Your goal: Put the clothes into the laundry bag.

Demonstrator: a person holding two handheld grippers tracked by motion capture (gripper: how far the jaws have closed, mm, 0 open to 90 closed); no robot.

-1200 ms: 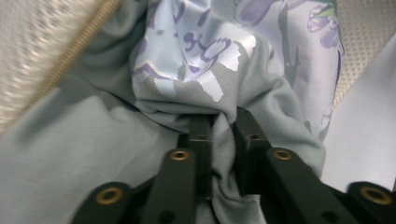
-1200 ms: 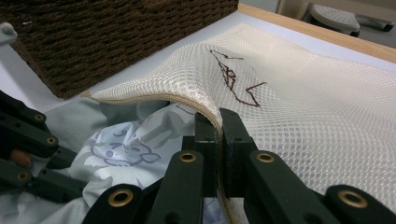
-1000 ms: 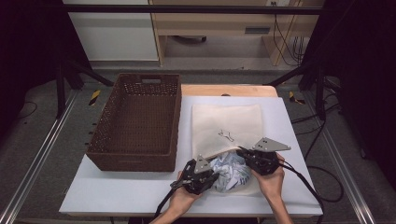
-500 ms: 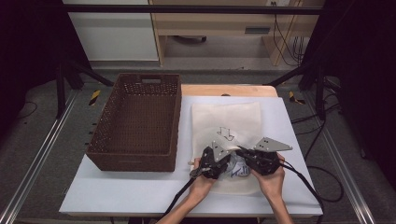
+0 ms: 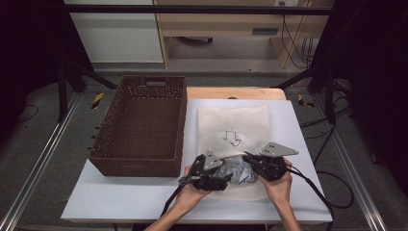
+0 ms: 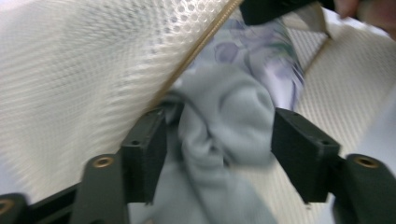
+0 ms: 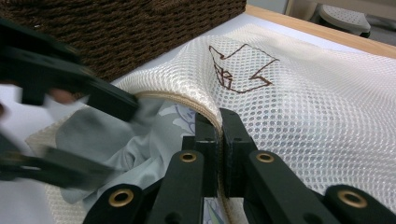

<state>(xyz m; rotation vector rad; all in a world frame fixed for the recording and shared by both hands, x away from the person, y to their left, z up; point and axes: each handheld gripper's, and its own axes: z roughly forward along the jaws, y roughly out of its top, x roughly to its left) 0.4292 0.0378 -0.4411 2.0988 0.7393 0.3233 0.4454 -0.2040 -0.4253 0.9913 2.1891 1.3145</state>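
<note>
A cream mesh bag [image 5: 235, 125] with a brown arrow mark lies flat on the white table [image 5: 144, 197]. Its near mouth holds a bundle of grey cloth [image 5: 233, 172] and floral cloth [image 6: 266, 51]. My right gripper [image 5: 250, 164] is shut on the bag's zipper rim [image 7: 187, 102] and holds it lifted. My left gripper [image 5: 222, 174] points into the mouth from the left. Its jaws have just been opening, and the grey cloth [image 6: 224, 121] lies loose between its pads [image 6: 144, 149]. The bag's mesh [image 6: 84, 60] arches over that cloth.
A dark brown wicker basket [image 5: 134, 166] stands on the left half of the table, touching the bag's left side. A wooden tabletop edge [image 5: 235, 92] runs behind the white board. Cables [image 5: 312, 185] trail from both grippers toward the table's front edge.
My left gripper pushed right into the bag mouth with the grey cloth, then drew back slightly with its jaws opened. Less of the cloth bundle lies outside the bag. The right gripper has kept still.
</note>
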